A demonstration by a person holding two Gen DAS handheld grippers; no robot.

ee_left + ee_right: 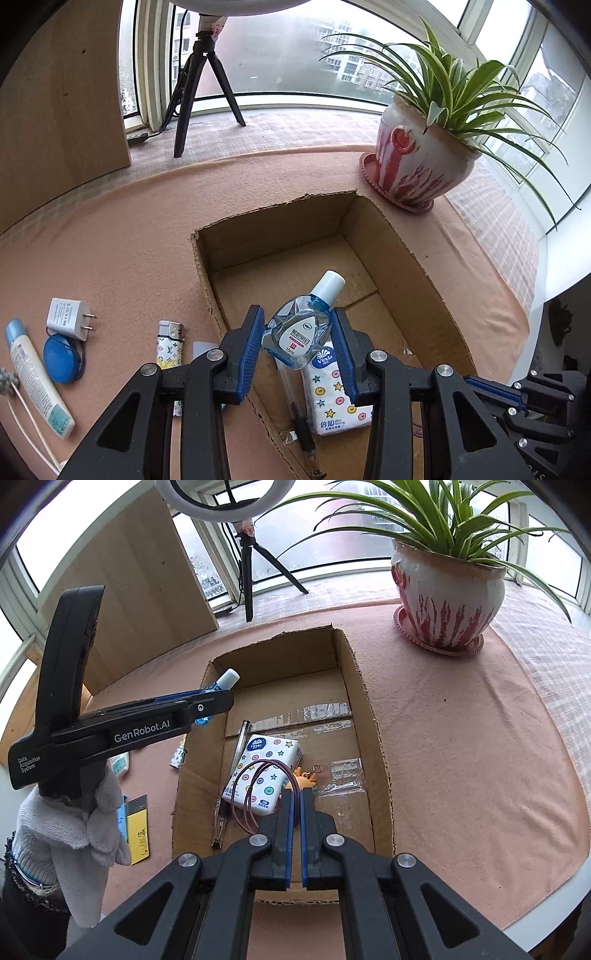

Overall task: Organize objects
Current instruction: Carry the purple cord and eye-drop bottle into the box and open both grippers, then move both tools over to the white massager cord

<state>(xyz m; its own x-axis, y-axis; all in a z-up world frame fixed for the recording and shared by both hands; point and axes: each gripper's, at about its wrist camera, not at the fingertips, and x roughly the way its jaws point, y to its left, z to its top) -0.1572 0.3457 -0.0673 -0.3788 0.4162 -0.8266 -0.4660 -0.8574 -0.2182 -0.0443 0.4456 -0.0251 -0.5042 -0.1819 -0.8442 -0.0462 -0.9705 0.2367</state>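
Inside, one cardboard box [373, 716] holds one tissue pack [264, 771], one pen [232, 775].

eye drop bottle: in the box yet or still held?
Still held. The eye drop bottle sits clamped between the left tool's blue pads, hanging above the open cardboard box, cap on and tilted.

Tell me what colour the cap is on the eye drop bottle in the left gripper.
White, on the clear blue eye drop bottle; the left wrist view shows it best.
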